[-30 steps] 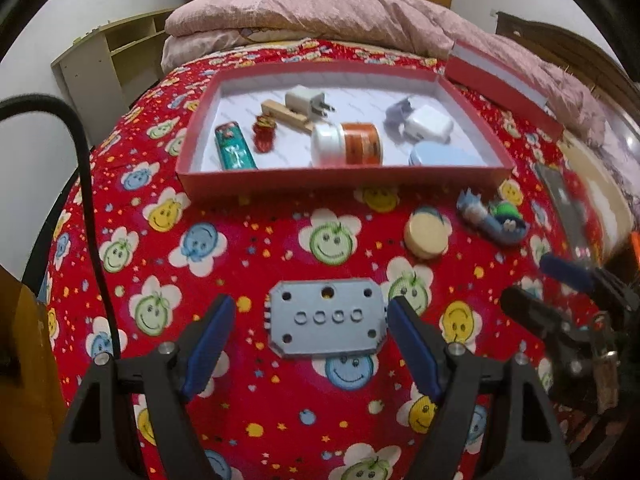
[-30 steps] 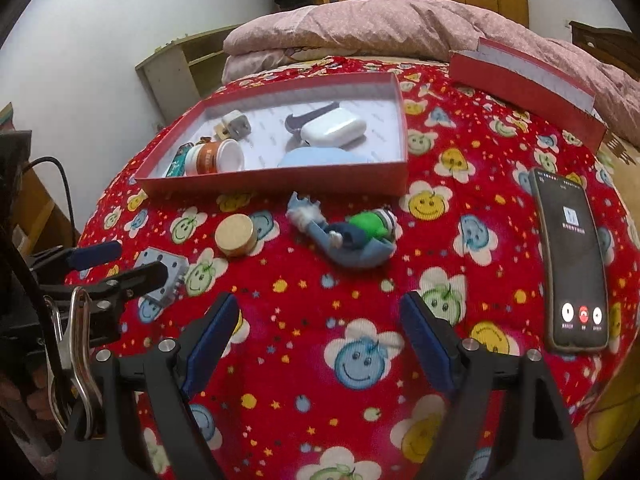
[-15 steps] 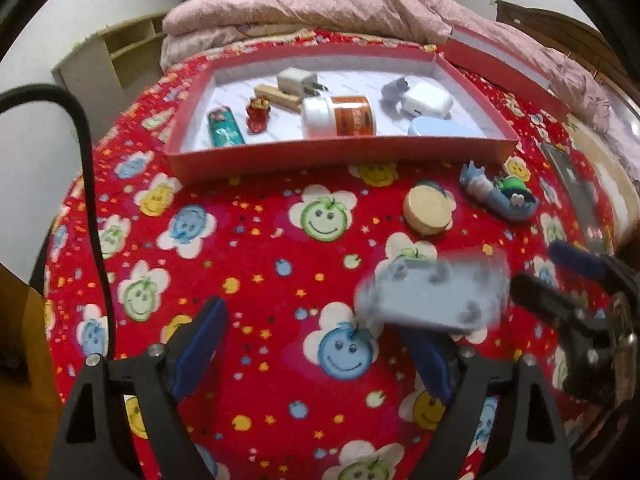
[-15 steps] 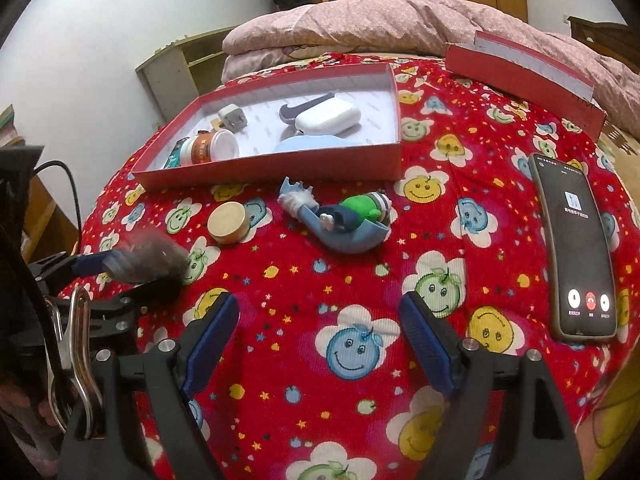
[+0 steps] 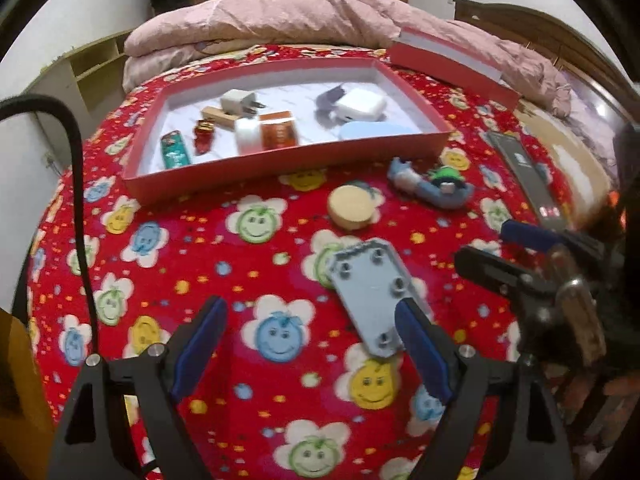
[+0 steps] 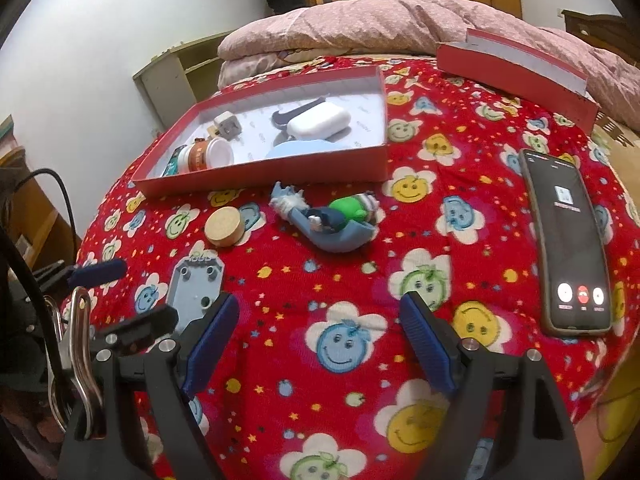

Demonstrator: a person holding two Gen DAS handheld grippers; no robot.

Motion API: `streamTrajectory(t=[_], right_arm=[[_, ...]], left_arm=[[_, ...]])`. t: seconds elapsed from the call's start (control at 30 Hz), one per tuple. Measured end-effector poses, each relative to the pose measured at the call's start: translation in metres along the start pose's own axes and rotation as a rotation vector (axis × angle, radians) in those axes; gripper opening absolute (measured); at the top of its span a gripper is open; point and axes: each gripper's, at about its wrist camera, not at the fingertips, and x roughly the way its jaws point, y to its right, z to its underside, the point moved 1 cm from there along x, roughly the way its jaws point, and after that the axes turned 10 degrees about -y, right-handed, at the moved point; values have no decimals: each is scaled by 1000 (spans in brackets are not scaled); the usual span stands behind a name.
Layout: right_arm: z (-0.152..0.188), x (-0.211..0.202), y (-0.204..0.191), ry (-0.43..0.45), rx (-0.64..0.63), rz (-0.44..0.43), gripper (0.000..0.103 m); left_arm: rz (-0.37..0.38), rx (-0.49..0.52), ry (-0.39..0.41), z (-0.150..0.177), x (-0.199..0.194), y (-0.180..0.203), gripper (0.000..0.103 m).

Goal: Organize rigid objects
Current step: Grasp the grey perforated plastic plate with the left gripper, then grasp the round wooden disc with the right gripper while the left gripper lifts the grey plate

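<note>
My left tool point(image 5: 308, 344) is released, its ribbed blue pads spread wide after just opening further, and nothing sits between them: the flat grey plate point(image 5: 370, 294), a rigid slab with clipped corners and small round holes, lies on the bed just outside my right pad, its near end hidden behind that finger so I cannot tell if they touch. Beyond the plate, further ahead of the tool, rests a pale round disc point(image 5: 351, 207) that looks like wood, and to its right a blue moulded figurine point(image 5: 434, 188) with a green cap. Ahead of those stands the shallow red cardboard tray point(image 5: 280, 162), white inside, holding a white plug, a white bottle with an orange label, a glossy white case and other small pieces. My right tool point(image 6: 322, 344) also stands released over the fuzzy red blanket point(image 6: 344, 280) printed with smiley flowers, empty between its pads; a glossy black phone point(image 6: 568, 240) lies off to its right, screen lit.
</note>
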Motion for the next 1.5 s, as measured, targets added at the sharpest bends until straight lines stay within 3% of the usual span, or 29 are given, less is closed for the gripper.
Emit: streamTrajectory(t=[0.13,0.3,0.47,0.5,0.53,0.77,0.8,0.97,1.07,1.27,1.4,1.5], right_arm=[[0,-8,12,8,25,25,84],[1,-17,30,16,78,-41,84],[2,-21,30,24,66,-47,84],[3,-20,29,21,63,-53,84],[4,-20,27,18,57,-58,84],[3,-14,11,1,17,-76,83],[3,-13,8,-2,11,-77,82],[-4,0,-12,-39,-31,-113,65],[-12,10,-26,-54,-61,-117,57],[-37,32,-55,-65,-131,-85,46],[-48,45,-71,-59,-177,-30,45],[-53,48,-76,-44,-198,-6,33]], left_arm=[[54,-20,-23,-3,7,9,89],[29,-23,-42,-6,17,21,87],[-22,7,-14,-7,18,32,61],[-18,12,-9,-6,17,31,48],[-14,12,-5,-6,16,30,43],[0,-78,3,-2,5,-7,40],[-17,-88,11,-2,2,-13,24],[-55,-163,16,-1,-1,-50,24],[-23,-205,2,4,2,-67,28],[-6,-204,14,9,0,-69,37],[4,-200,18,10,-1,-68,40],[11,-199,22,11,-1,-67,42]])
